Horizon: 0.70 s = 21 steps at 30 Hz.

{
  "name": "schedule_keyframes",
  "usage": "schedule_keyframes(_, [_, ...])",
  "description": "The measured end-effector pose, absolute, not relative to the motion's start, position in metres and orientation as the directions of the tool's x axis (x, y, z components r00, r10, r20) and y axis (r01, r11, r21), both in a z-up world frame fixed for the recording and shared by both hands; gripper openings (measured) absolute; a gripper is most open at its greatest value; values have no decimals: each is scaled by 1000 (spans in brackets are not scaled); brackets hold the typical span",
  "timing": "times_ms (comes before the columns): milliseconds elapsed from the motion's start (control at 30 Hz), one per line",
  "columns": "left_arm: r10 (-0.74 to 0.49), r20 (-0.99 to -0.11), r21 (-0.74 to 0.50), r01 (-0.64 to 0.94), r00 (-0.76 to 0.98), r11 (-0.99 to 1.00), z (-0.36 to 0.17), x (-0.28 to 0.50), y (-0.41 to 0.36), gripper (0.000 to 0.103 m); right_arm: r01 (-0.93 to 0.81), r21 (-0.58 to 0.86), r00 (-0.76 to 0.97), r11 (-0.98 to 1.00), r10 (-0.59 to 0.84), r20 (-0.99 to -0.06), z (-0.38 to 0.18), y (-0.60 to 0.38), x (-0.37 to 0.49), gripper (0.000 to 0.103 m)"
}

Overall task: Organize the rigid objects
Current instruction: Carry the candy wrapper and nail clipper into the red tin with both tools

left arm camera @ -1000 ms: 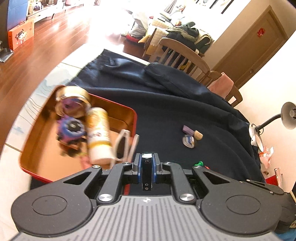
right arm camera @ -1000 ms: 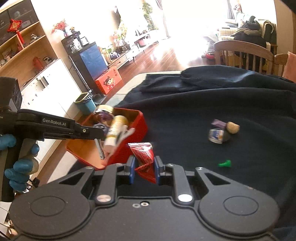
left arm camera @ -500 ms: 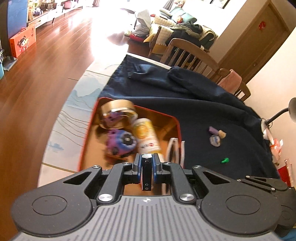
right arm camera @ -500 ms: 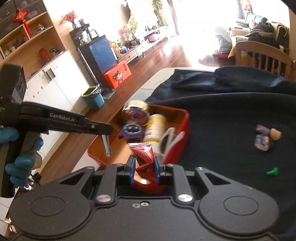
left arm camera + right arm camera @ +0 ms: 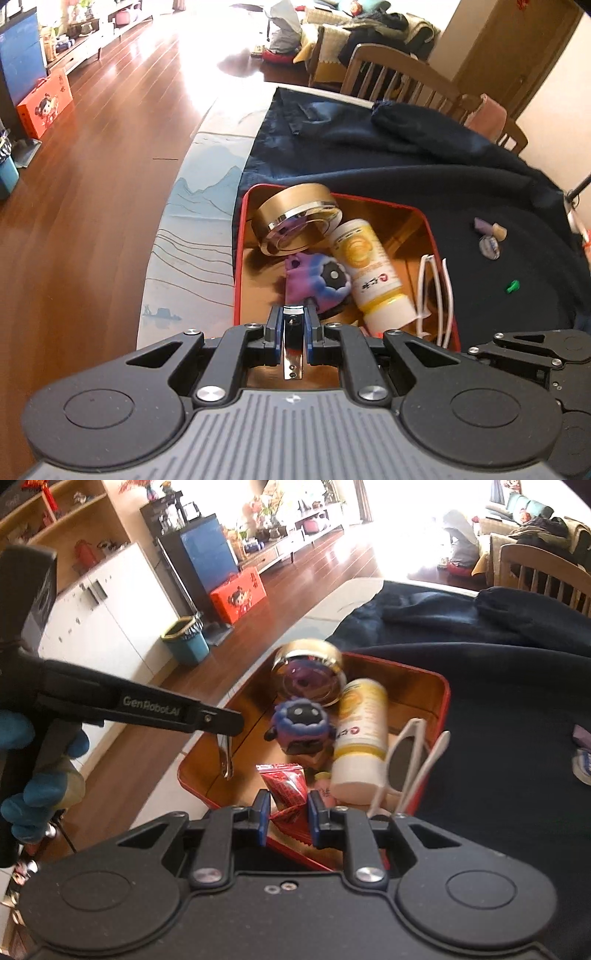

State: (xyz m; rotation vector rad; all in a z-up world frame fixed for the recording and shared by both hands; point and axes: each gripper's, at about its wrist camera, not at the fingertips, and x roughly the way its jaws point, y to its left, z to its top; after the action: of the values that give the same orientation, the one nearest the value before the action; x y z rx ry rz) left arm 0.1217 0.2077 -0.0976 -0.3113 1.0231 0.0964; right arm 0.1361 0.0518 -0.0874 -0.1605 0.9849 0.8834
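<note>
Left wrist view: left gripper [image 5: 293, 322] clamped on a small metal piece [image 5: 292, 347] at lower centre, above the red tin [image 5: 439, 236] mid-frame. Right wrist view: right gripper [image 5: 287, 805] pinching a red packet [image 5: 286, 784] lower centre, over the same tin's near edge.

My left gripper [image 5: 292, 330] pitches steeply down, jaws clamped on a slim shiny metal piece [image 5: 291, 349]; my right gripper [image 5: 286, 808] pinches a crinkled red foil packet [image 5: 286, 788].
</note>
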Motion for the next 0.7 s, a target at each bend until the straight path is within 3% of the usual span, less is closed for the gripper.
schedule_keyframes(700, [-40, -882, -173, -244, 469, 954, -130, 153, 213, 11, -679, 237, 220, 695, 501, -837, -114, 73, 141, 23])
